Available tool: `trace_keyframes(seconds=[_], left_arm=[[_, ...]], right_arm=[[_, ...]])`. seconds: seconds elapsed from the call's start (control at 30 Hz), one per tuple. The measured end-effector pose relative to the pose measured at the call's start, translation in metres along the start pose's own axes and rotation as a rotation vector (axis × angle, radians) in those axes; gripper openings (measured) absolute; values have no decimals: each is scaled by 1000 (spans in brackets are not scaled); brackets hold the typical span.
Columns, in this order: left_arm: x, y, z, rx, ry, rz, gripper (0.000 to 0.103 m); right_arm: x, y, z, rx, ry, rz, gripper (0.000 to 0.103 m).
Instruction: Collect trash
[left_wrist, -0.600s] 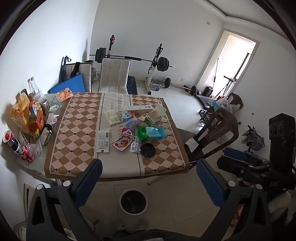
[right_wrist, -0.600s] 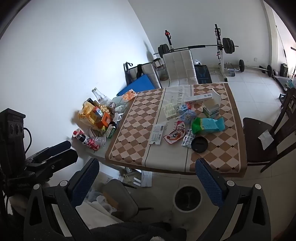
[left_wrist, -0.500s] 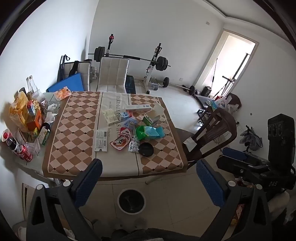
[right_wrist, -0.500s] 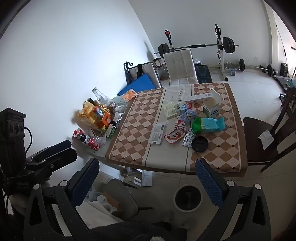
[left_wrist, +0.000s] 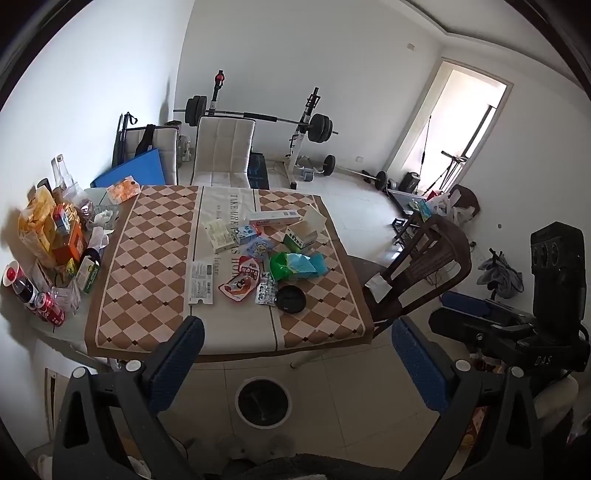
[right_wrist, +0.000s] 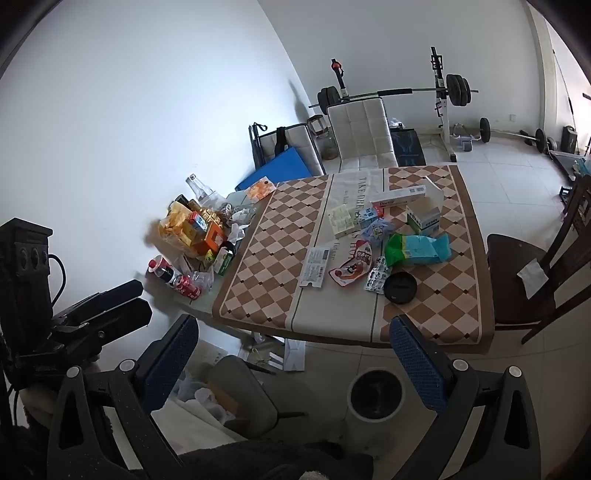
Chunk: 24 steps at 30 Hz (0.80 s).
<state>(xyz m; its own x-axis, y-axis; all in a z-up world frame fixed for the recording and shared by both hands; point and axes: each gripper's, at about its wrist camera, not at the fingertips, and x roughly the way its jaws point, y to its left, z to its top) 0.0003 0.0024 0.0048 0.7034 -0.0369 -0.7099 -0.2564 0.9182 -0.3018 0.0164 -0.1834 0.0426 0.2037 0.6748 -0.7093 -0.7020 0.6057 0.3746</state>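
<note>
Both grippers, left (left_wrist: 295, 354) and right (right_wrist: 293, 350), hung spread and empty at frame bottom, below the littered table (left_wrist: 236, 332) and beside the bin (left_wrist: 263, 402).

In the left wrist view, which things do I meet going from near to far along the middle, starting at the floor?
Trash bin on the floor → black round lid → green and blue packet → long toothpaste box → white padded chair → barbell rack.
</note>
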Motion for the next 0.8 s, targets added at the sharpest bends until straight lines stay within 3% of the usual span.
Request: trace_keyframes(seconds=[0.8], left_arm=[[-2,-9,3,27,1,-11,103]], right_arm=[[-1,5,0,-13,2,-3,103]])
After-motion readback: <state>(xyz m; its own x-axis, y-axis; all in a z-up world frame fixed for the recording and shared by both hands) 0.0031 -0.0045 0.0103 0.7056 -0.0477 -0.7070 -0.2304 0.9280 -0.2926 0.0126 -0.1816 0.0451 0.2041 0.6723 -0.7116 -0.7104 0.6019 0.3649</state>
